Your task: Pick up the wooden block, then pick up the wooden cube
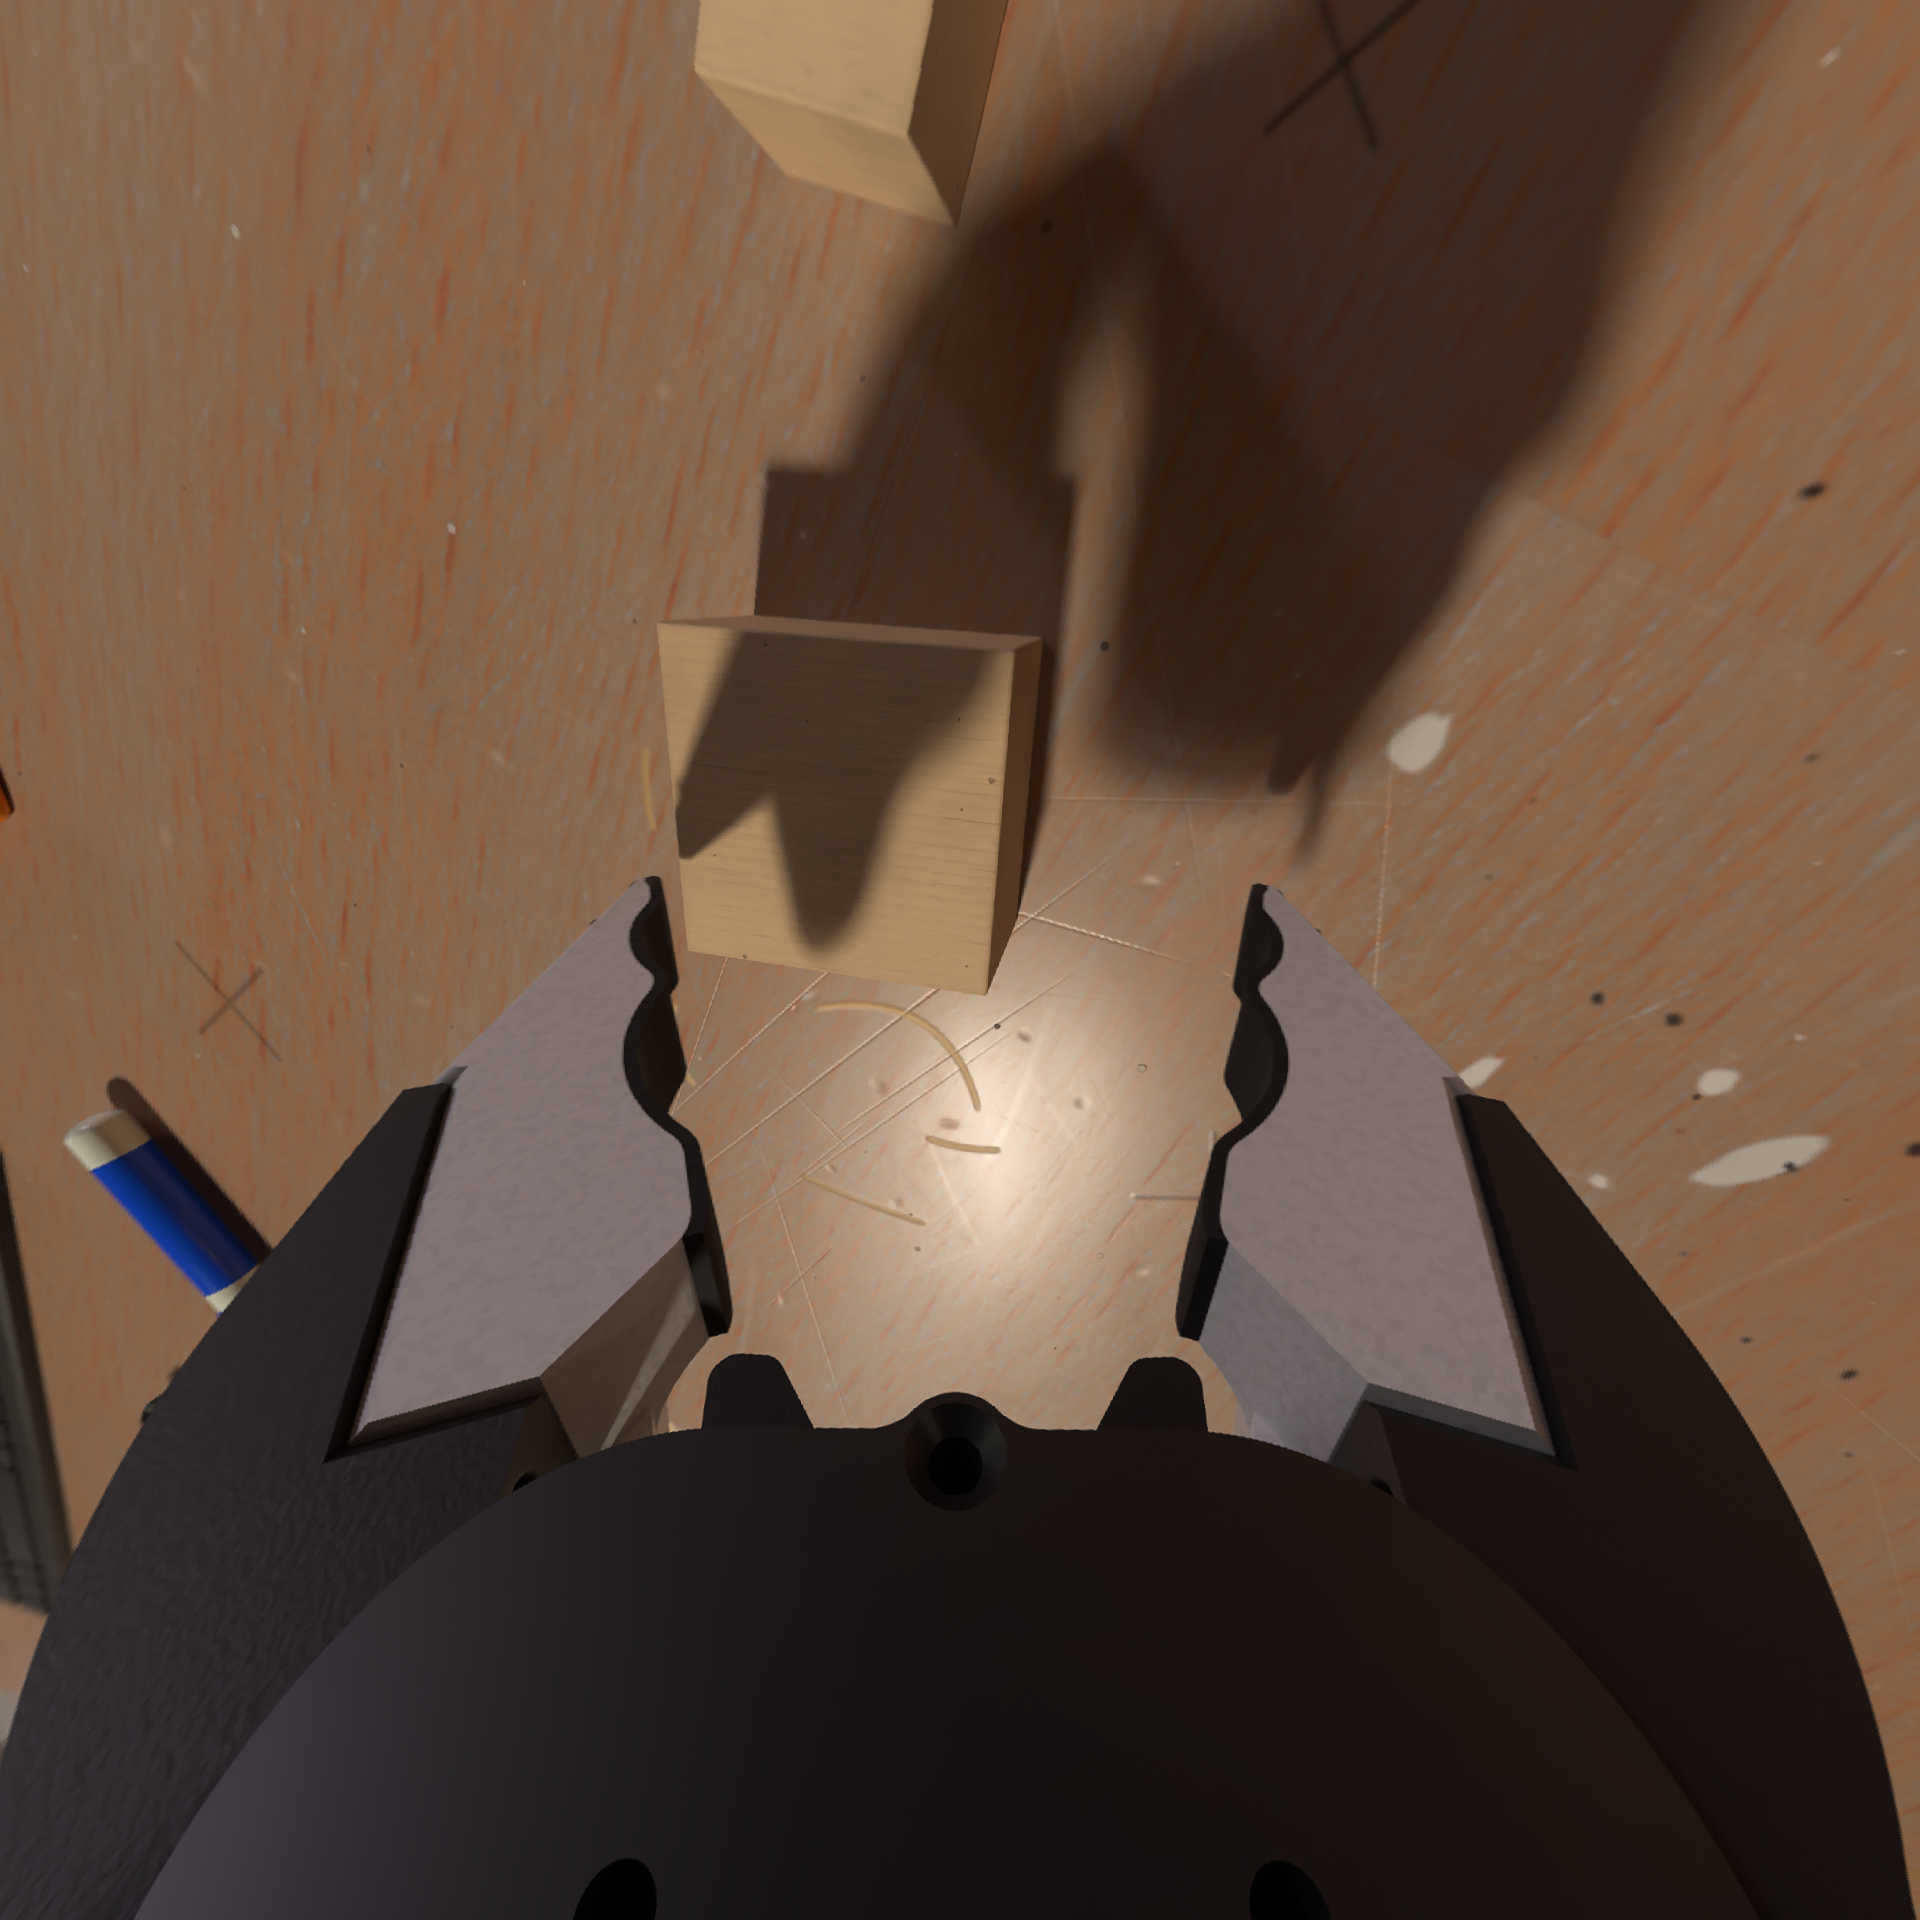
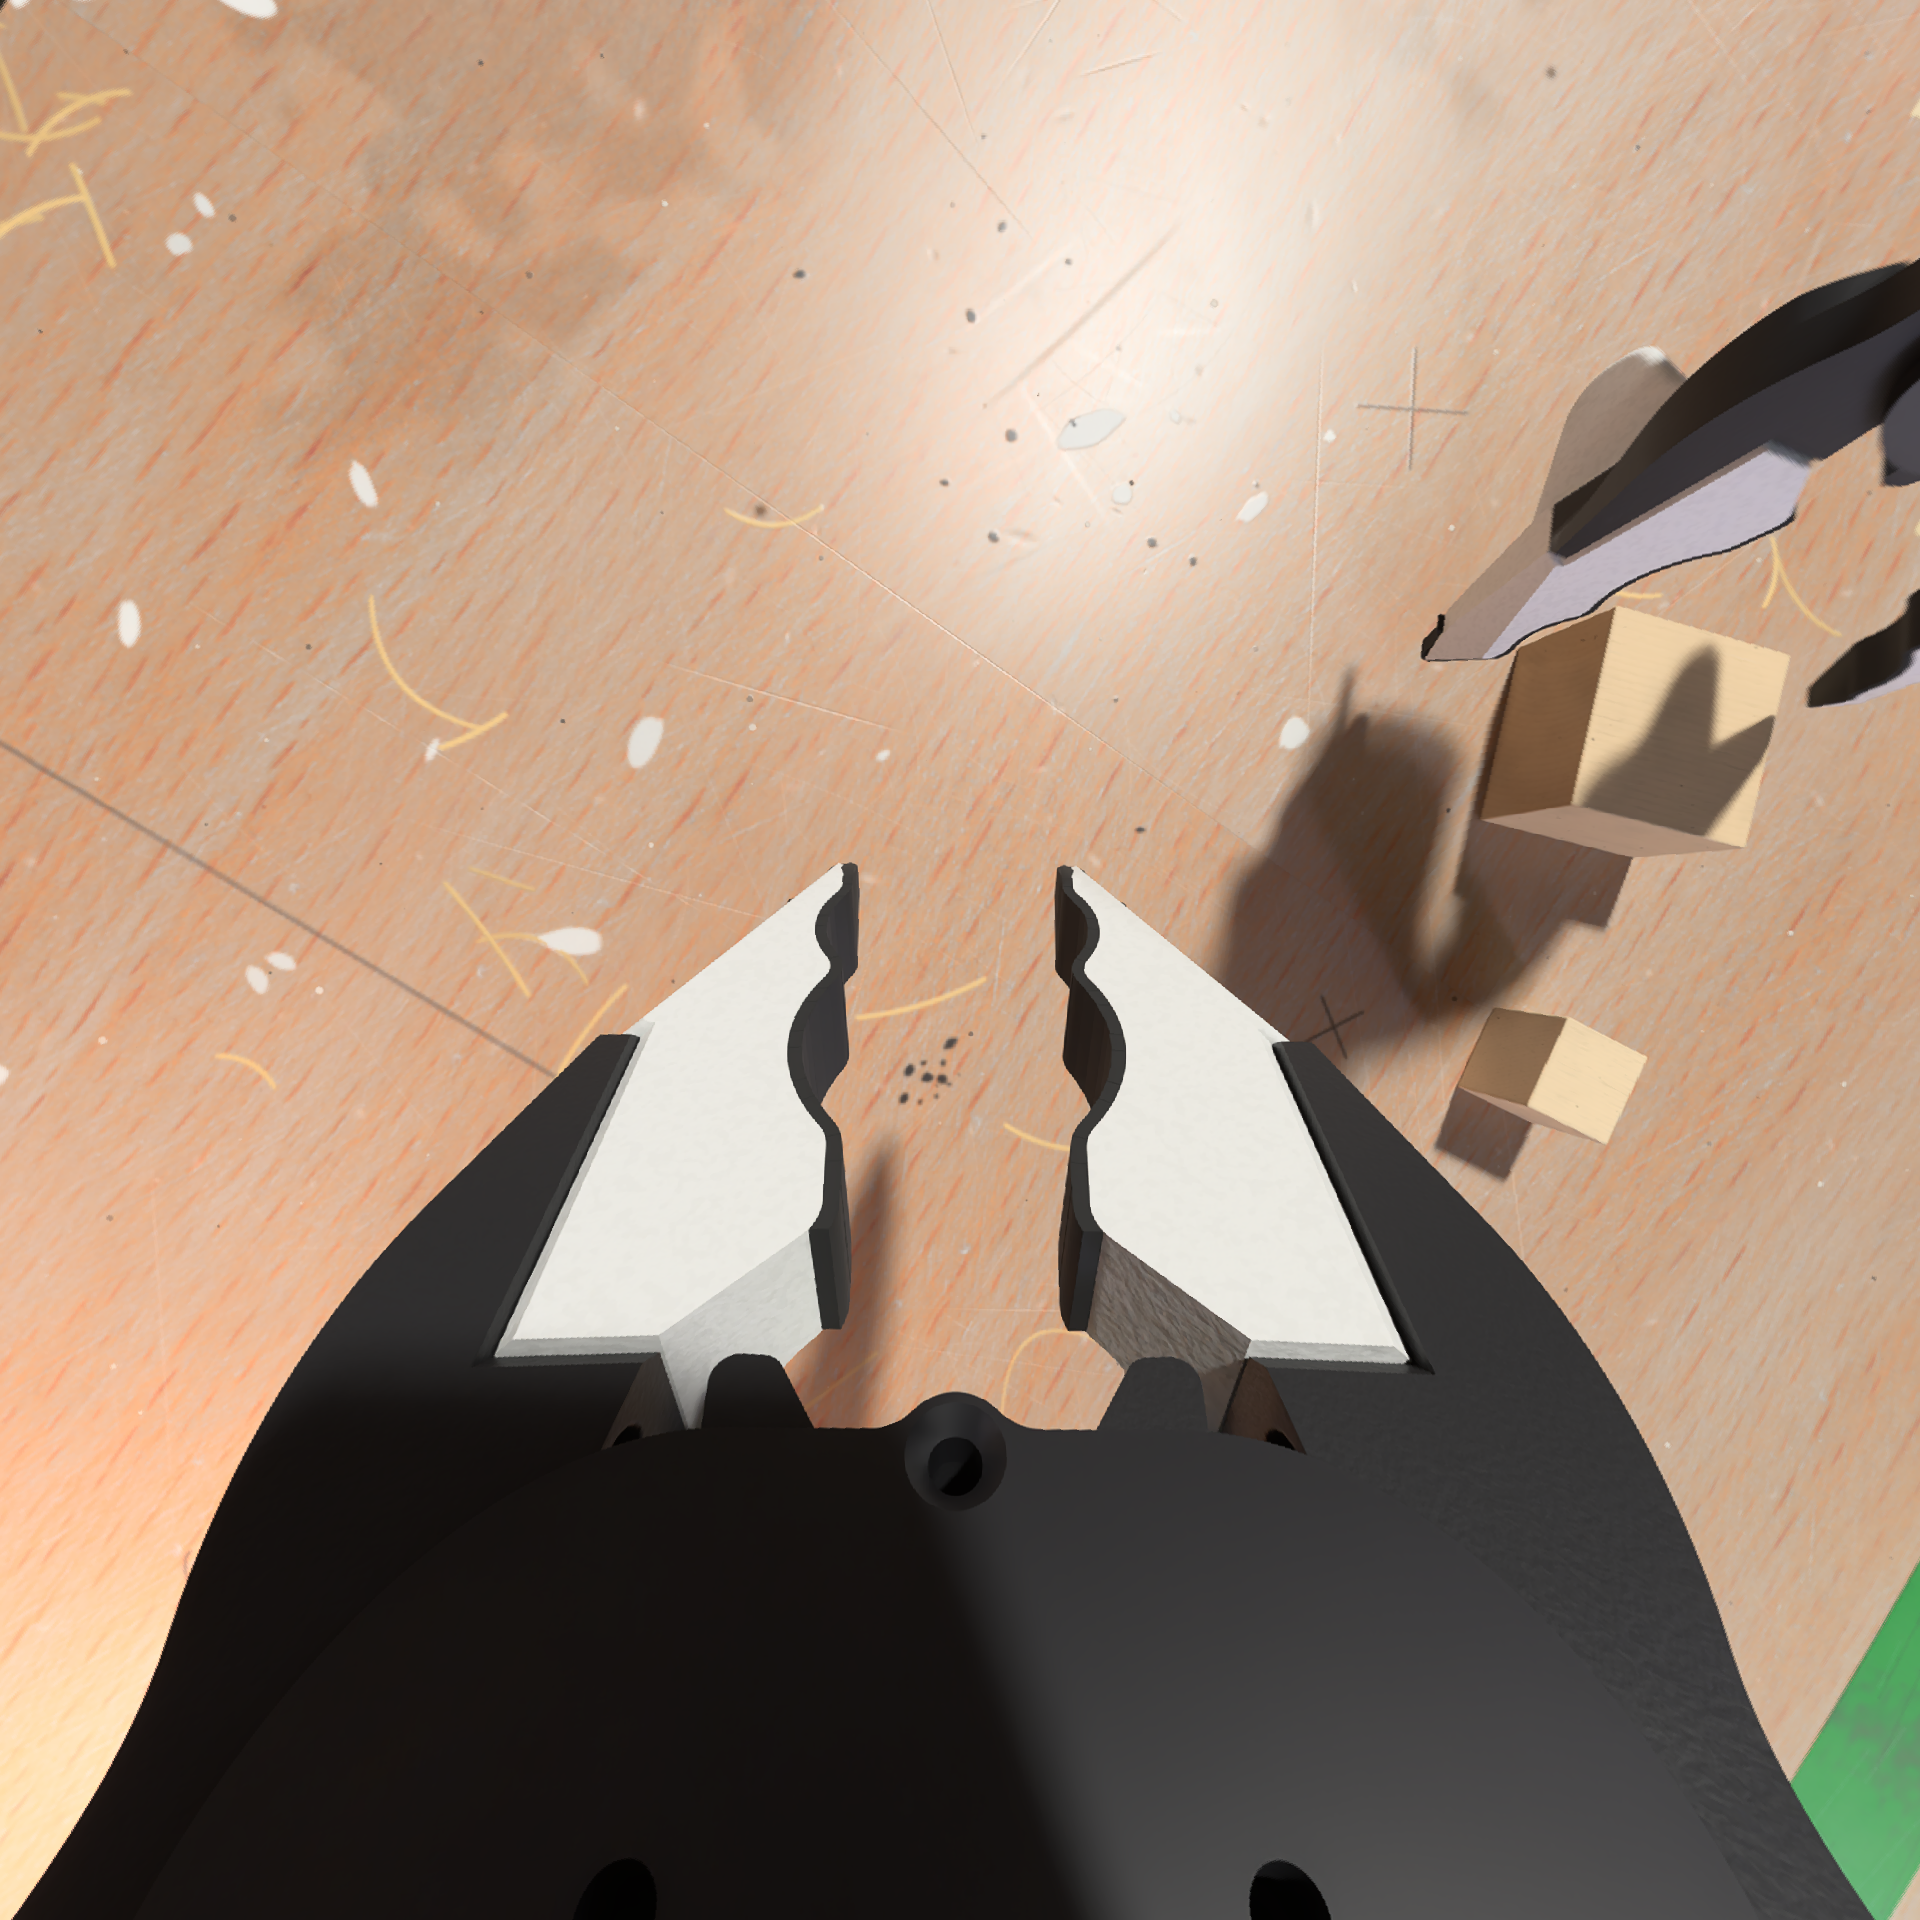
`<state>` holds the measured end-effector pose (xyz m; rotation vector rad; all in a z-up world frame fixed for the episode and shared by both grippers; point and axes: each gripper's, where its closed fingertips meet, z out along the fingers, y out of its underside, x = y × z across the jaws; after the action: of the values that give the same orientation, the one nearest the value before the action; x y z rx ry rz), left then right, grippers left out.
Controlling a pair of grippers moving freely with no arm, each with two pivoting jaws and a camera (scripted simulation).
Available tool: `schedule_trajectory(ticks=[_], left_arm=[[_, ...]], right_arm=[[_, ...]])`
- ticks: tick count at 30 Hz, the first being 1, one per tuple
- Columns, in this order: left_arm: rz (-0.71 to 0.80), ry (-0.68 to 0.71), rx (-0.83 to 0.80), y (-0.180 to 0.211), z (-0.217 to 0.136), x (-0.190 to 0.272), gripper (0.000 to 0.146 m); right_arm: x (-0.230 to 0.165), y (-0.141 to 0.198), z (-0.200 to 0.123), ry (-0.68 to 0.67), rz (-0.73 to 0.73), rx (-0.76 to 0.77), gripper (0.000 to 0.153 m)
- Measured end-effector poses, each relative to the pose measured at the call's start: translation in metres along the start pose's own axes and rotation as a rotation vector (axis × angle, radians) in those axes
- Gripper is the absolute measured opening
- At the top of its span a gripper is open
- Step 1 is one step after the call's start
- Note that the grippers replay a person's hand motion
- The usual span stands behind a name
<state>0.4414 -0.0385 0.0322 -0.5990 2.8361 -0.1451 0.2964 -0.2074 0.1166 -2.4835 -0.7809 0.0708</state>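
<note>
Left wrist view: the left gripper hovers over the wooden block, fingers spread wide and empty, presumably to straddle it. The smaller wooden cube sits just beyond on the tabletop; no edge shows nearby. The right gripper, part-open, holds nothing.

Far wooden block top-edge cropped
</note>
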Motion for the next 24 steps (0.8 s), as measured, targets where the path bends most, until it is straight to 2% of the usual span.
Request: schedule_trajectory(ticks=[3,7,17,24], left_arm=[[-0.002,0.026,0.035,-0.002,-0.005,-0.002,0.121],[0.002,0.043,0.054,0.0,-0.006,-0.008,0.129],[0.041,0.079,0.065,-0.002,0.002,-0.021,0.132],[0.064,0.093,-0.002,0.007,0.011,-0.026,0.129]], right_arm=[[-0.001,0.0,0.001,-0.007,0.0,-0.001,0.037],[-0.002,-0.001,0.0,-0.015,0.002,0.004,0.037],[-0.004,0.001,0.002,-0.034,0.008,0.0,0.037],[-0.005,0.002,0.005,-0.051,0.009,-0.004,0.036]])
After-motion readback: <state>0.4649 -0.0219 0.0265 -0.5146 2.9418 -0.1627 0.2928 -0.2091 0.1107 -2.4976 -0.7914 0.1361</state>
